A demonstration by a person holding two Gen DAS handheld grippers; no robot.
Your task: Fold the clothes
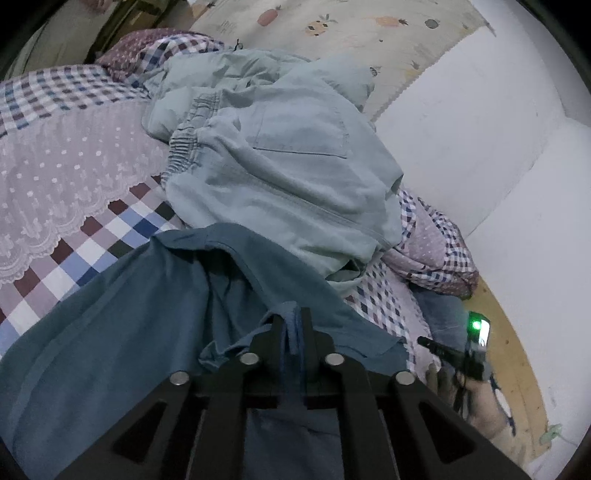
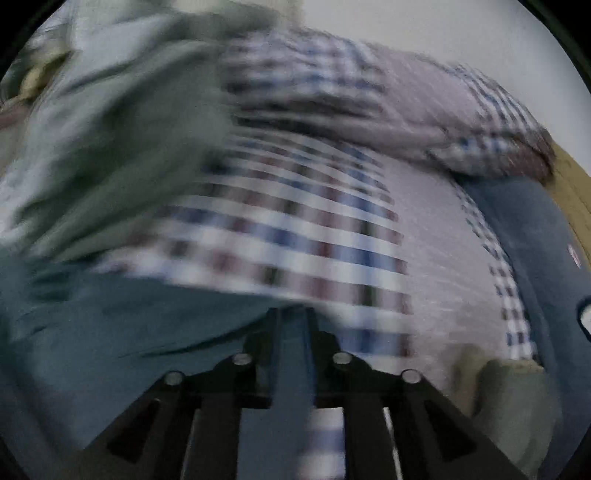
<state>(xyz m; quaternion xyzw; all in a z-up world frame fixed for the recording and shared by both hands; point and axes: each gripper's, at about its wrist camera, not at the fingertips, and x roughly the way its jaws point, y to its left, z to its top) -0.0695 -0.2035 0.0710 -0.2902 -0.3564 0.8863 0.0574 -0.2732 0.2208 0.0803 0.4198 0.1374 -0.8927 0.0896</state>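
Observation:
A dark teal garment lies spread over the checked bedspread in the left wrist view. My left gripper is shut on a bunched fold of it. Beyond it sits a heap of pale blue trousers with an elastic waistband and a patch pocket. The right wrist view is blurred by motion. There my right gripper is shut on an edge of the same teal garment, with the pale trousers at upper left. The other gripper's body with a green light shows at the right.
A checked and dotted pillow lies by the white wall. A fruit-print cloth hangs at the back. A wooden bed edge runs along the right. A dark blue cloth lies at the right of the bed.

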